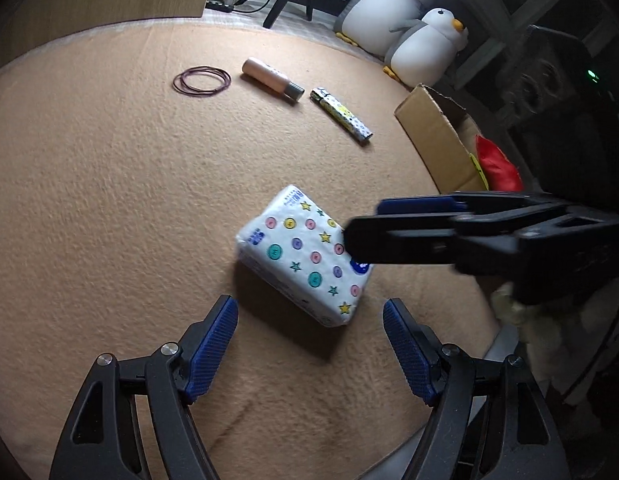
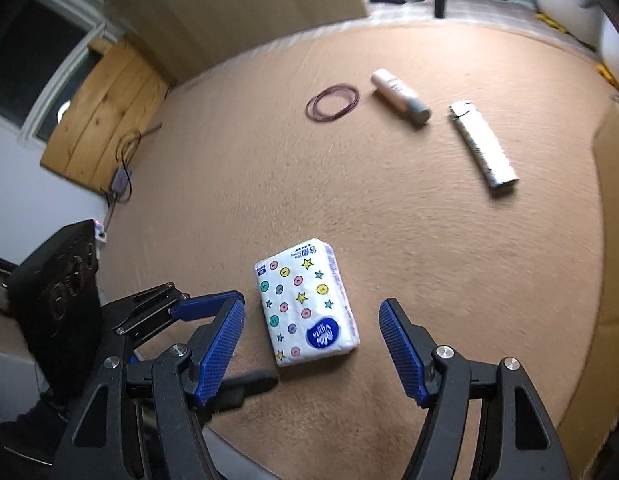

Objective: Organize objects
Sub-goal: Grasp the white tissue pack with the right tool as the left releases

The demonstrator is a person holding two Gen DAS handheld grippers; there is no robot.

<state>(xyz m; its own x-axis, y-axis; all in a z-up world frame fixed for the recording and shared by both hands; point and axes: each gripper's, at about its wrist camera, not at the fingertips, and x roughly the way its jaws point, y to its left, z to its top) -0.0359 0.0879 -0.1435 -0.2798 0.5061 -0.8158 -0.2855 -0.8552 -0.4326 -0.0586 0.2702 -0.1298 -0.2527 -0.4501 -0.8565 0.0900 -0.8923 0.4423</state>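
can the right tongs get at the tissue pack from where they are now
Probably yes. The right tongs are open with the tissue pack lying flat on the tan mat just ahead, between the blue pads, and nothing lies on it. The left tongs, also open, hover close beside it and could crowd the approach.

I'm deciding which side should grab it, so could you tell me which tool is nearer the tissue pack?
Right. The right tool hangs open directly over the tissue pack, fingers either side. The left tool, also open, sits just short of it.
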